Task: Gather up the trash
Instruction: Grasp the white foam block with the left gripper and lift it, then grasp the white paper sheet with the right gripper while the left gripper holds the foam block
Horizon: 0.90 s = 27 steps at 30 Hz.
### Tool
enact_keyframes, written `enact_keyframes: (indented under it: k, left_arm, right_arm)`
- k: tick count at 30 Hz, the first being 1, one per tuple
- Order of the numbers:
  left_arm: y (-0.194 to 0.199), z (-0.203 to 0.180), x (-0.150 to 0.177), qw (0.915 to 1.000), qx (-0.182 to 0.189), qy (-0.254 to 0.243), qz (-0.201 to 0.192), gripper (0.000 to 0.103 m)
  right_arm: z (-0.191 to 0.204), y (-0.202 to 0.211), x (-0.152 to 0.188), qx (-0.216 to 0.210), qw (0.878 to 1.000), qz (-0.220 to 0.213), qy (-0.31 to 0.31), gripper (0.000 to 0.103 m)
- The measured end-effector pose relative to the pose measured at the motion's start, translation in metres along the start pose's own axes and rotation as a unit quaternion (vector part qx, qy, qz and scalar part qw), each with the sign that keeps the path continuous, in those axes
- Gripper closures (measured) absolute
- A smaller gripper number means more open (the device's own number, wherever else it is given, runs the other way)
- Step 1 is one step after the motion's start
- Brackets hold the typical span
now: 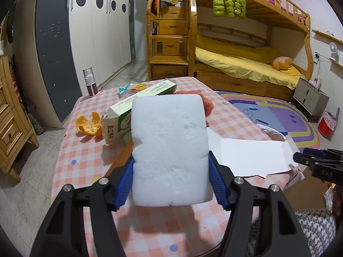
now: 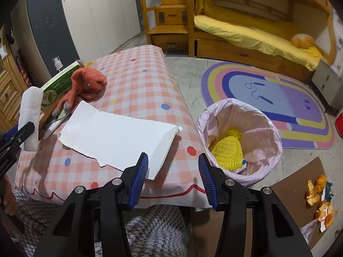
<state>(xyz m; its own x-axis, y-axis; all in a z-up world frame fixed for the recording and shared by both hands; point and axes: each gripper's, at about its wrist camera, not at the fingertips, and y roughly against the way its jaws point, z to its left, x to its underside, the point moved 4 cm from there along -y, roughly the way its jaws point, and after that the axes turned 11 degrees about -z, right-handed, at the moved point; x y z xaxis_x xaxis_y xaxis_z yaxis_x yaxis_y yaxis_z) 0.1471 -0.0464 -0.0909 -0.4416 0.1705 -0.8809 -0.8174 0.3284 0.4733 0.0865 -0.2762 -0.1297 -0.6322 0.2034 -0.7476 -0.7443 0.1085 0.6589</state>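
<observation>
Now holding, in the left gripper [image 1: 171, 180], a thick white foam block with rounded corners [image 1: 169, 150], pinched by its two sides between the blue ribbed pads [image 1: 125, 184] and lifted above the pink-and-white checked tablecloth with coloured dots [image 1: 85, 156]. Behind the block, lying on the cloth: a long green-and-white cardboard carton [image 1: 120, 115], open at the near end, with a piece of orange peel [image 1: 89, 124] just beside it on the left, and a second small bit of peel [image 1: 138, 86] with a scrap of blue-printed clear wrapper [image 1: 124, 88] further back. Standing near the far left corner of the table, a white spray bottle with a dark label [image 1: 90, 82]. Resting partly on the carton, a fuzzy rust-orange knitted toy [image 2: 85, 84]. Spread flat near the table edge, a large white torn sheet of card [image 2: 120, 137], one flap bent up at its right end. Hovering over the near edge of that sheet, the right gripper [image 2: 173, 174], jaws wide apart and gripping nothing. Standing on the floor just beside the table, a round bin lined with a pale pink plastic bag [image 2: 272, 150], with a yellow foam fruit net [image 2: 228, 153] inside. Scattered on a brown cardboard sheet [image 2: 291, 184] on the floor at the right, more orange peels [image 2: 319, 199].
</observation>
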Motion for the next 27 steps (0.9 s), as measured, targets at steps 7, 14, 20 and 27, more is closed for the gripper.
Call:
enact_keyframes:
  k: [7,14,20,27]
  left_arm:
    - [-0.007,-0.012,0.002,0.9997,0.006,-0.022,0.003,0.041]
    - [-0.010,-0.022,0.005,0.9994,0.004,-0.035,0.005,0.041]
    - [-0.010,-0.037,0.006,0.9987,0.015,-0.049,-0.002,0.041]
    - [-0.009,-0.064,0.006,0.9970,0.053,-0.056,-0.004,0.041]
  right_arm:
    - [0.003,-0.010,0.000,-0.016,1.000,0.007,-0.006,0.068]
    - [-0.004,0.016,-0.015,-0.013,0.998,-0.057,-0.020,0.102]
    - [-0.032,0.053,-0.038,0.018,0.993,-0.110,-0.048,0.103]
    - [-0.068,0.080,-0.044,0.053,0.986,-0.137,-0.075,0.103]
